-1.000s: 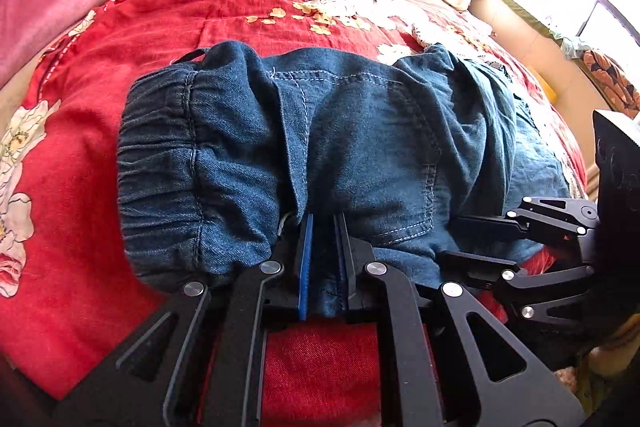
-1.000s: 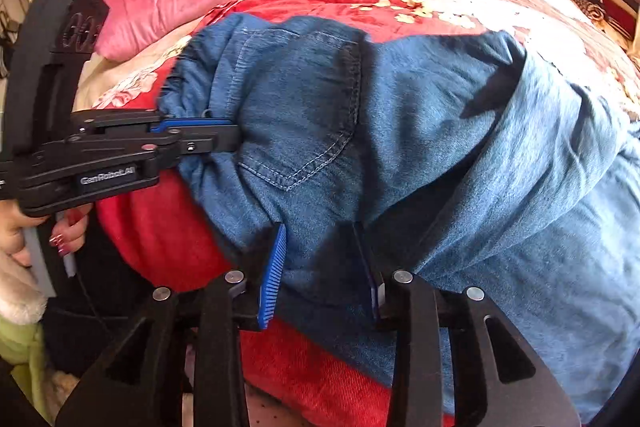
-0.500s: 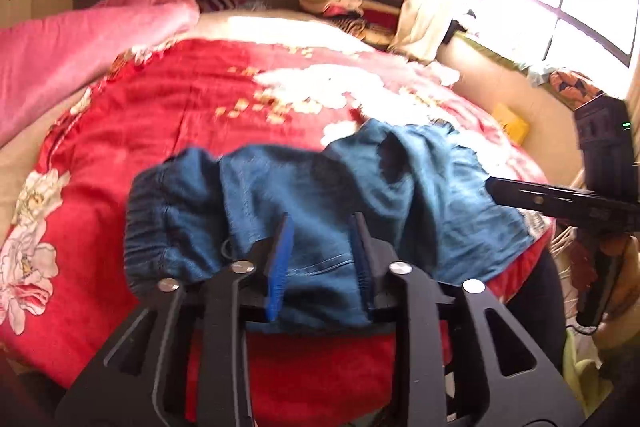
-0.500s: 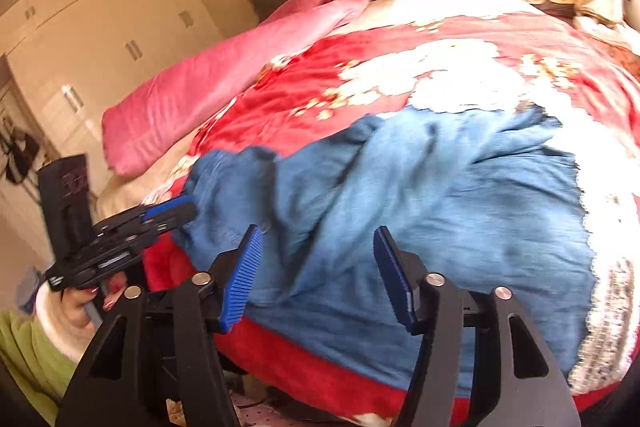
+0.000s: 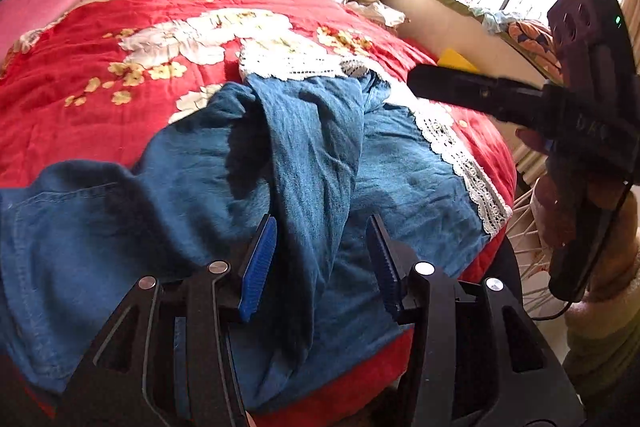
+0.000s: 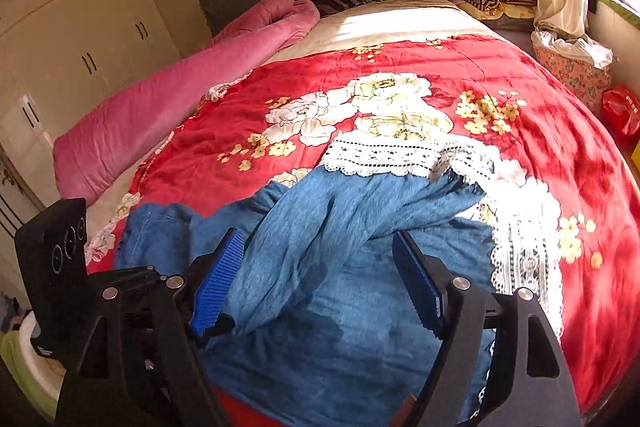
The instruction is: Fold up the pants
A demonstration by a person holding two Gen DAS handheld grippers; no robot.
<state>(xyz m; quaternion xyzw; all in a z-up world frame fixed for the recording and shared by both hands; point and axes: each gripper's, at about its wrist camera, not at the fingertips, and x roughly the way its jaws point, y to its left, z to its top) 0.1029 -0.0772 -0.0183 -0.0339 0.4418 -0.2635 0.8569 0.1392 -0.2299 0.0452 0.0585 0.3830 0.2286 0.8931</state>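
One pair of blue pants [image 6: 340,291] is laid rumpled on the red blanket [image 6: 500,75] at the near edge of the bed, with two lace-trimmed legs seen. Two tongs are counted: the left gripper [image 5: 320,263] and right gripper [image 6: 320,283] have just been opened, and nothing is squeezed. A crooked fold could be made, because one leg is bunched over the other.

Both tongs, left [image 5: 320,263] and right [image 6: 318,283], angle downward, jaws just opened wide and gripping nothing.
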